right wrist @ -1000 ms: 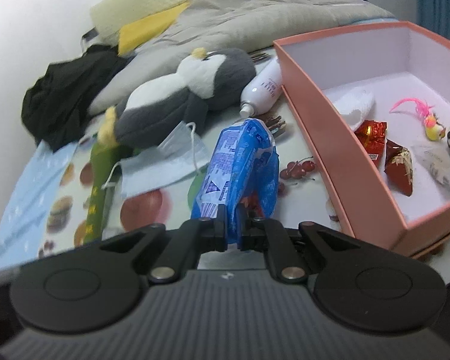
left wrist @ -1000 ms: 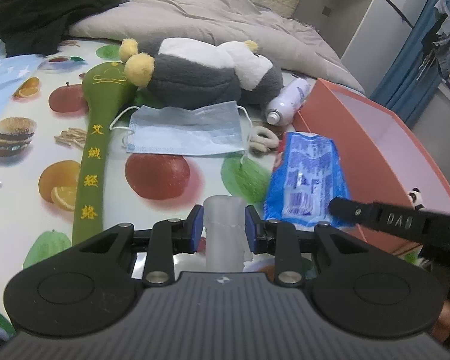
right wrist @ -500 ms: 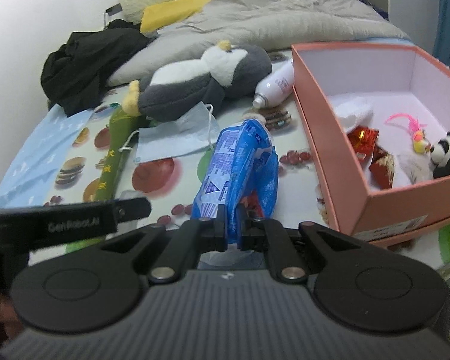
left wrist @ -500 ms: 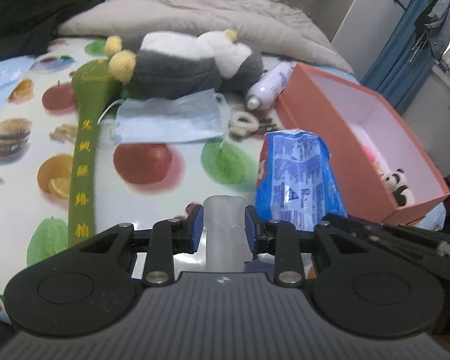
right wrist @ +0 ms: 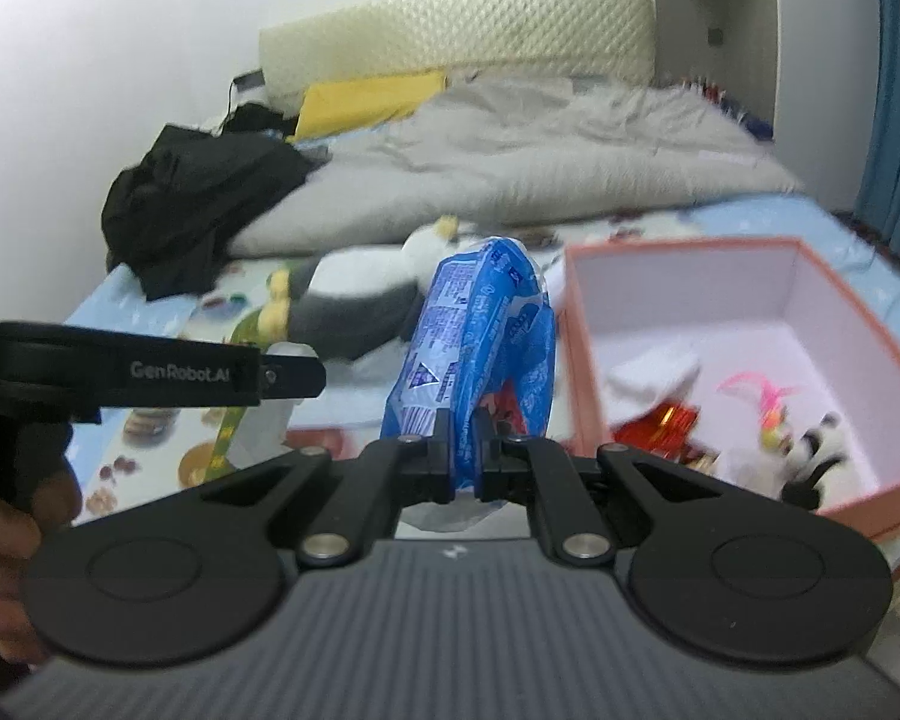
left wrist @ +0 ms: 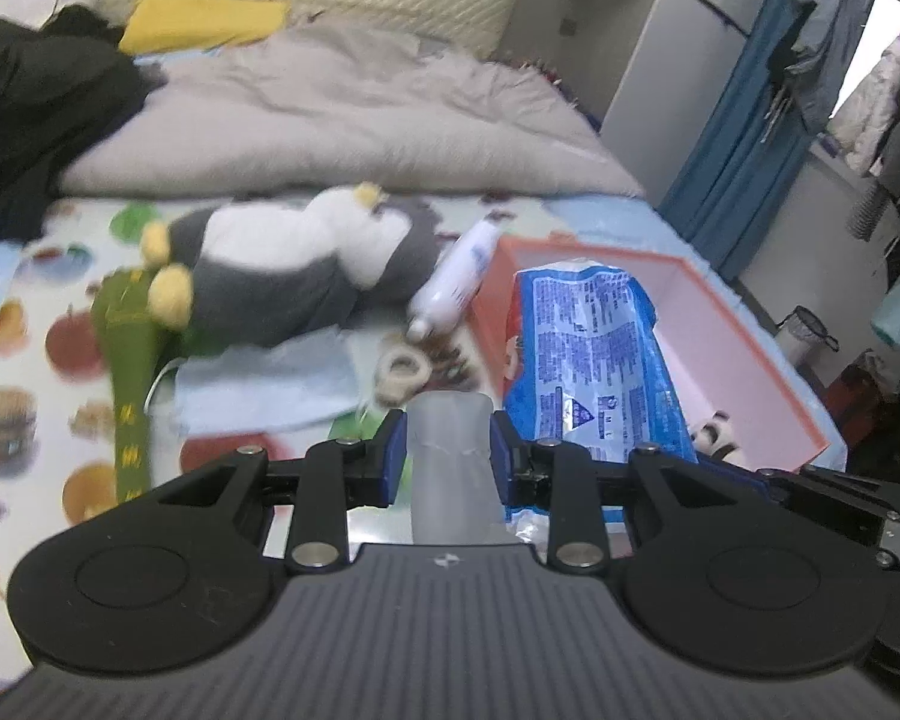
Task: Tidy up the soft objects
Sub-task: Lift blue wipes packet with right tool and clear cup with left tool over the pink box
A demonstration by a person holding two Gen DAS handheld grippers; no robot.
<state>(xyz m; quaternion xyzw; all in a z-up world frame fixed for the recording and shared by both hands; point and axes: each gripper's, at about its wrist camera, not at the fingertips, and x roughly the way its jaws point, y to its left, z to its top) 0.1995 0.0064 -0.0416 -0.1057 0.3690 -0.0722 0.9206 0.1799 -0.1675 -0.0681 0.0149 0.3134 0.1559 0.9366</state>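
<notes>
the right gripper (right wrist: 463, 456) is clamped tight on the lower end of a blue plastic packet (right wrist: 480, 336), which stands up from the jaws and leans a little toward the pink box (right wrist: 678, 252). the left gripper (left wrist: 447, 453) holds a frosted translucent tube (left wrist: 450, 456) between its blue pads (left wrist: 393, 456), jaws narrow and pressed against its sides. from the left wrist view the blue packet shows just to the right of the tube, in front of the box's near wall.

in the right wrist view, the left tool's black arm reaches in from the left edge, with a person's hand (right wrist: 12, 540) around its handle.

the pink box sits open on the bed's right side; inside it lie a white soft piece (right wrist: 654, 369), red foil wrappers (right wrist: 660, 429), a pink feathery toy (right wrist: 762, 396) and a small panda toy (right wrist: 816, 450).

on the fruit-print sheet (left wrist: 12, 360) lie a grey and white penguin plush (left wrist: 288, 276), a green embroidered pad (left wrist: 129, 360), a pale blue face mask (left wrist: 264, 384), a white bottle (left wrist: 456, 282) touching the box's corner, and a small beige ring (left wrist: 402, 369). behind them are a grey blanket (left wrist: 342, 114), black clothing (left wrist: 36, 108) and a yellow cloth (left wrist: 204, 21).
</notes>
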